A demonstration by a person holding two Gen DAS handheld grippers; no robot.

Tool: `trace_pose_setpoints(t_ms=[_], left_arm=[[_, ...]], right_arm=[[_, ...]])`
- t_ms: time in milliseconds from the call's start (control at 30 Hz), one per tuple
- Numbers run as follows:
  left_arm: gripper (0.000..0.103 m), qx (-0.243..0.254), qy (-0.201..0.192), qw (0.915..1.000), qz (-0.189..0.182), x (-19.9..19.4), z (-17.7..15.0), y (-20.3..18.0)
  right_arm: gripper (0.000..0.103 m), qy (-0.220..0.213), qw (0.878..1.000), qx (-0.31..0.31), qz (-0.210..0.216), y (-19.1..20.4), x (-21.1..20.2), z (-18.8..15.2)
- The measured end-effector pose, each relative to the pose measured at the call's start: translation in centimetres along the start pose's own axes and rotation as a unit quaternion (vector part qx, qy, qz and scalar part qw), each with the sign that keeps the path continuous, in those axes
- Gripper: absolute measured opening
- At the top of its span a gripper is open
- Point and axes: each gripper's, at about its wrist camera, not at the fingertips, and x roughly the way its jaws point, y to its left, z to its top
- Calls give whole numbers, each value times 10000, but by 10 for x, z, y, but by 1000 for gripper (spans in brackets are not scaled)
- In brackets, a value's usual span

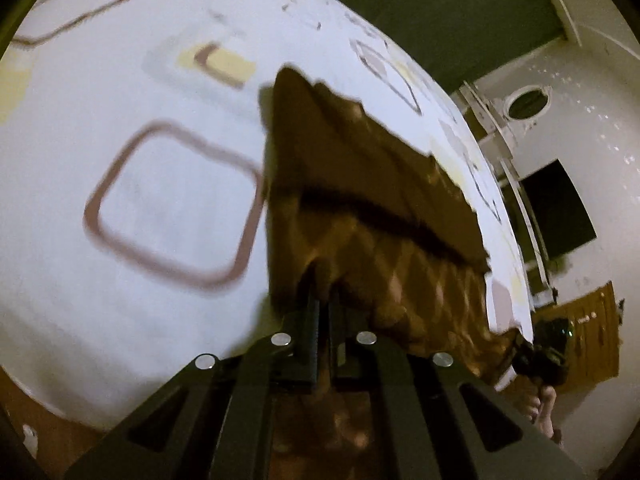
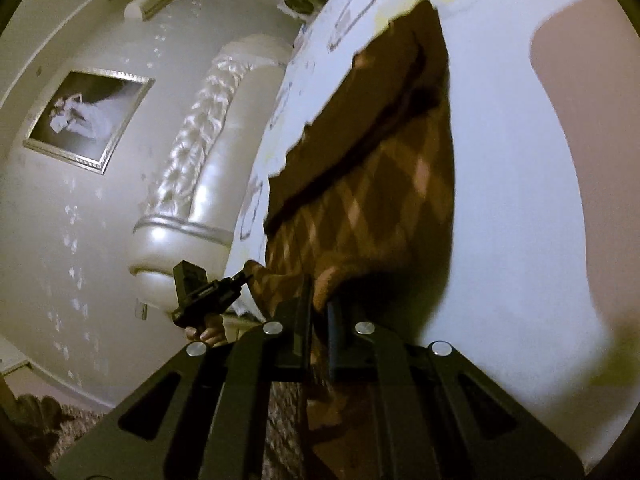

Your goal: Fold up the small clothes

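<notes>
In the lower centre of each view, the left gripper (image 1: 322, 300) and right gripper (image 2: 318, 300) clamp the near edge of a brown diamond-patterned knitted garment (image 1: 372, 216) stretching up-frame over the white patterned bedsheet (image 1: 160, 120).

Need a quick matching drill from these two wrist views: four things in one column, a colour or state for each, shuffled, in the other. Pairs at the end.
Things:
1. left gripper
2. garment
3. bedsheet
4. picture

Colour or state:
A. white with brown square outlines
B. hanging on the wall in a silver frame
C. shut on the garment's near edge
D. brown with a diamond pattern, partly lifted off the bed

Pairs: 1-C, 2-D, 3-A, 4-B
</notes>
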Motion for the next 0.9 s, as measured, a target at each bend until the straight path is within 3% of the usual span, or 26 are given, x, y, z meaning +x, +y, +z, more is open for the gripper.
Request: trace_pose_setpoints(t_ms=[167, 333, 400, 533, 600, 733, 767, 900], left_arm=[[3, -93, -90, 9996, 270, 32, 44, -3], [3, 42, 75, 9983, 575, 61, 58, -1], [3, 207, 91, 9979, 609, 62, 58, -4], [5, 233, 147, 9990, 342, 43, 54, 2], [5, 166, 43, 9994, 301, 27, 50, 9], [7, -21, 9, 9998, 204, -2, 32, 26], [11, -76, 82, 9998, 146, -7, 25, 30], [25, -90, 299, 9995, 47, -17, -8, 35]], right_arm=[[5, -396, 9990, 192, -109, -17, 10, 42], [3, -464, 9950, 712, -525, -58, 28, 62], [5, -511, 9943, 851, -398, -65, 26, 60], [16, -490, 9931, 612, -874, -51, 12, 54], [38, -608, 9873, 326, -1432, -34, -1, 48], [43, -656, 9808, -116, -1832, -5, -17, 31], [48, -620, 9810, -166, -1832, 0, -19, 24], [51, -488, 9824, -38, -1802, -1, -25, 7]])
